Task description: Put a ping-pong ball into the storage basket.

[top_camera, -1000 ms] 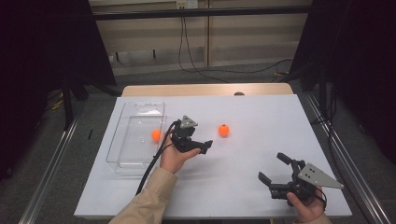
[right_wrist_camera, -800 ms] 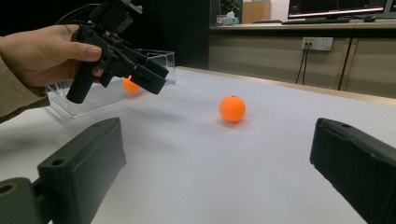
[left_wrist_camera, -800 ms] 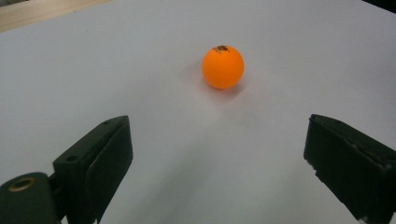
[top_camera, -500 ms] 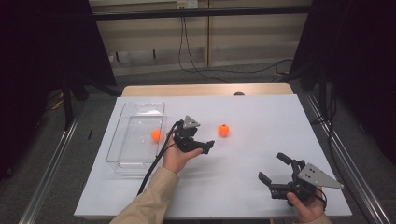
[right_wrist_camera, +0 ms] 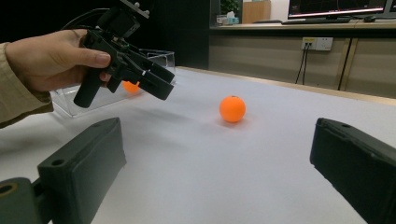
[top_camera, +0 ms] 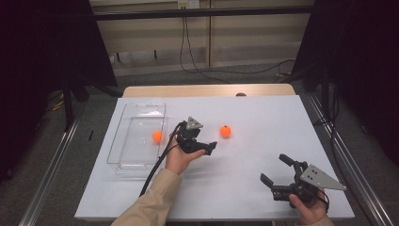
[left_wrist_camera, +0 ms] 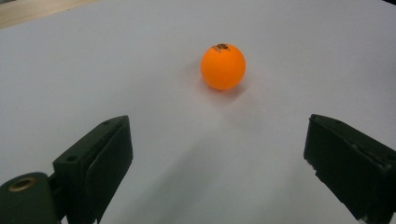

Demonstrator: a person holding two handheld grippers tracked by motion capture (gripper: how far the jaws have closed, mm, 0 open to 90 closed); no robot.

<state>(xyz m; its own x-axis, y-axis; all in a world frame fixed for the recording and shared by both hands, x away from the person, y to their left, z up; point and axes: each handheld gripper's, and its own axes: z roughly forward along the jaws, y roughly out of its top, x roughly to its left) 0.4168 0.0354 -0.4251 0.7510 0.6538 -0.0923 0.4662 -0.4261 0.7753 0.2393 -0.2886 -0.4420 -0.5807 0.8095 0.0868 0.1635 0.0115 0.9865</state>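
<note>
An orange ball (top_camera: 226, 131) rests on the white table, a short way right of my left gripper (top_camera: 207, 143). That gripper hovers low over the table, its jaws open and empty, aimed at the ball (left_wrist_camera: 223, 66), which lies ahead of the jaws and not between them. A second orange ball (top_camera: 157, 136) lies inside the clear tray (top_camera: 134, 155). My right gripper (top_camera: 274, 168) is near the front right of the table, open and empty. It looks across the table at the ball (right_wrist_camera: 232, 108) and at the left gripper (right_wrist_camera: 156, 84) held in a hand.
The clear plastic tray (right_wrist_camera: 161, 57) stands on the left part of the table, behind the left hand. A black cable (top_camera: 157, 165) trails from the left gripper toward the front edge. The table's wooden far edge (top_camera: 207, 89) lies beyond the white sheet.
</note>
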